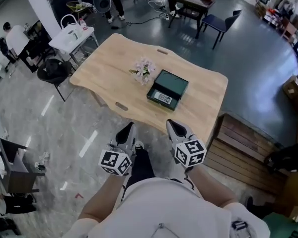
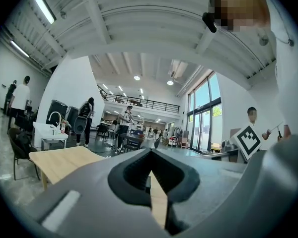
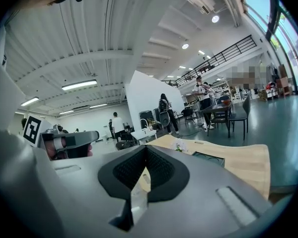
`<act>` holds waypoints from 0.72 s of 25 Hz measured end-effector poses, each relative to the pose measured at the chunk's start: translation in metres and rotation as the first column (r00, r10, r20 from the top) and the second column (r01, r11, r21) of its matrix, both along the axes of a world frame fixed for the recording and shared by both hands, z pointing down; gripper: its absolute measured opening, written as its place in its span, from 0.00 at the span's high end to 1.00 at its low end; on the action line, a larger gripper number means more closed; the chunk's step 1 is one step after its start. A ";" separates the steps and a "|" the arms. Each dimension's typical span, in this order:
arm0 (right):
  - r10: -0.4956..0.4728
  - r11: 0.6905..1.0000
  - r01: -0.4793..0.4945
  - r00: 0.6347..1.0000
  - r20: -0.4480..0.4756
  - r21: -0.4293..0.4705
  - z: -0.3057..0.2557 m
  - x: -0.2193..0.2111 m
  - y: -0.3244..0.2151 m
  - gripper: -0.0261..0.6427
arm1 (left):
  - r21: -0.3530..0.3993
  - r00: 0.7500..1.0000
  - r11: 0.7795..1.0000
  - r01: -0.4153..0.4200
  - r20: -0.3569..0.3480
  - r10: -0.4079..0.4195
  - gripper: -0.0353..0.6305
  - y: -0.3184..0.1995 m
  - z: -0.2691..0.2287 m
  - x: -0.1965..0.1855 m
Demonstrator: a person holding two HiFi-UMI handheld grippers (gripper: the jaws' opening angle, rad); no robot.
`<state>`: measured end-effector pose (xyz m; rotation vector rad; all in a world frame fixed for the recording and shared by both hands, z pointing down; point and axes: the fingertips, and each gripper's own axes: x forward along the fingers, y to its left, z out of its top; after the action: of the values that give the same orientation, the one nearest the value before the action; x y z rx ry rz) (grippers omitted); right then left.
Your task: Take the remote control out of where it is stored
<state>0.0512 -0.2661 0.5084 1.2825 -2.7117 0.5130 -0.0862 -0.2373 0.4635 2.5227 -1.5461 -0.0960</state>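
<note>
A dark green box lies open on the wooden table, toward its right half. A grey remote control rests inside the box near its front edge. Both grippers are held close to my body, short of the table's near edge and well away from the box. My left gripper is shut with nothing in it, its jaws meeting along a line. My right gripper is shut and empty too. The right gripper view shows the box ahead on the table.
A small bunch of pale flowers lies just left of the box. A wooden slatted bench stands right of the table. A black chair and a white sink stand are at the left. People stand farther back.
</note>
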 end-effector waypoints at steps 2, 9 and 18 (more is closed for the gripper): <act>0.028 1.000 -0.028 1.000 -0.001 -0.007 0.003 -0.011 -0.029 0.92 | -0.003 1.000 1.000 -0.029 -0.002 0.029 0.95 -0.032 0.002 -0.010; 0.106 0.994 -0.106 0.994 0.006 -0.006 -0.012 -0.061 -0.125 0.92 | 0.013 0.989 0.989 -0.145 -0.001 0.145 0.95 -0.135 -0.014 -0.047; 0.175 0.985 -0.175 0.984 -0.017 0.000 -0.026 -0.102 -0.200 0.92 | 0.022 0.971 0.971 -0.237 -0.035 0.238 0.95 -0.219 -0.021 -0.080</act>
<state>-0.0510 -0.4660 0.4824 1.5268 -2.5981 0.5171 -0.1666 -0.4568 0.4428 2.6809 -1.2232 -0.1233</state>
